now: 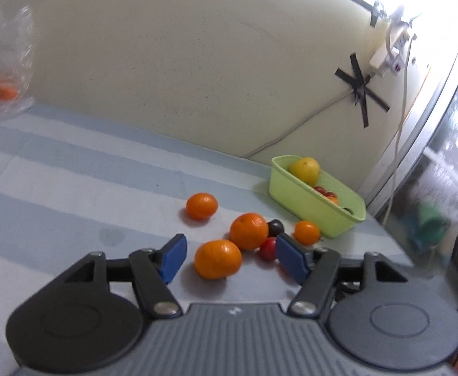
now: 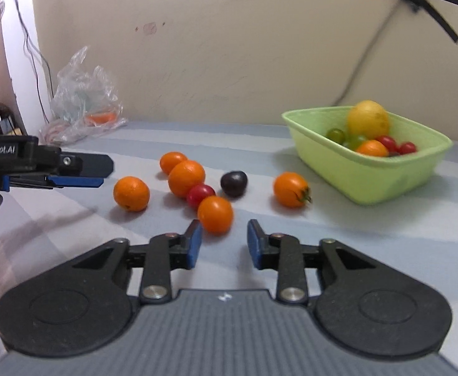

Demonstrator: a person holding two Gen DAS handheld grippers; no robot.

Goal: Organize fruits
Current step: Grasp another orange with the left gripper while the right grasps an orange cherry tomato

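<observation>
Several oranges lie loose on the striped cloth. My left gripper [image 1: 229, 255] is open, its blue pads either side of the nearest orange [image 1: 218, 259], not touching it. Behind it sit a second orange [image 1: 248, 231], a red tomato [image 1: 267, 248], a dark plum [image 1: 275, 227] and a small orange [image 1: 306, 232]. My right gripper [image 2: 224, 244] is open and empty, just short of an orange [image 2: 215, 215]. The green basket [image 2: 370, 172] holds a lemon [image 2: 367, 120], tomatoes and grapes. The left gripper [image 2: 81, 172] shows at the left in the right wrist view.
A clear plastic bag [image 2: 81, 100] with something orange inside lies by the wall at the back left. A cable [image 1: 291, 128] is taped to the wall behind the basket [image 1: 310, 200]. The table's right edge drops off past the basket.
</observation>
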